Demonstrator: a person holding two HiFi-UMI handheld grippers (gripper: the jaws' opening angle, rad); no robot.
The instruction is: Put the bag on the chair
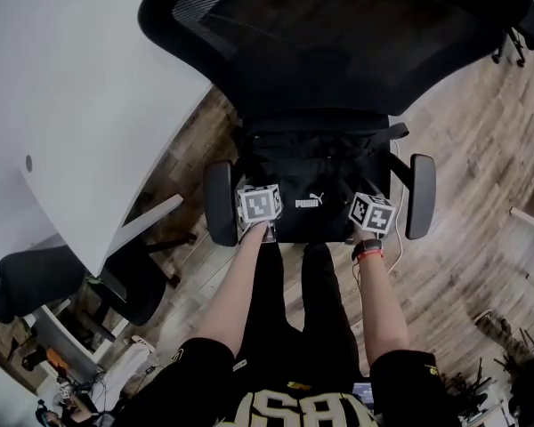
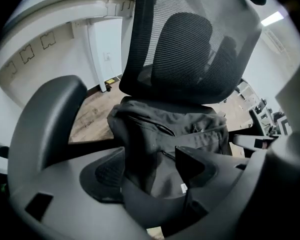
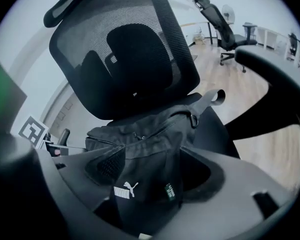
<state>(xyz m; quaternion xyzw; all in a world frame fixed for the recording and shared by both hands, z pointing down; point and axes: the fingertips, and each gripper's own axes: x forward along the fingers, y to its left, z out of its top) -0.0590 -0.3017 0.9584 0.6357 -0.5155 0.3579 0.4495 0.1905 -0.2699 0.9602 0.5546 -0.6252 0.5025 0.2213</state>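
A black bag (image 1: 311, 181) with a white logo on its front sits on the seat of a black mesh-backed office chair (image 1: 338, 52), between the armrests (image 1: 219, 205) (image 1: 421, 196). My left gripper (image 1: 260, 207) is at the bag's front left corner and my right gripper (image 1: 372, 213) at its front right corner. In the left gripper view the jaws of the left gripper (image 2: 152, 166) stand wide with the bag's fabric (image 2: 170, 129) between them, not pinched. In the right gripper view the right gripper (image 3: 152, 169) is equally wide around the bag's logo end (image 3: 140, 134).
A white desk (image 1: 71, 105) stands left of the chair, with another black chair (image 1: 36, 278) beneath its near edge. Wooden floor (image 1: 481, 132) lies to the right, with chair bases at the far right. The person's legs stand close to the seat's front.
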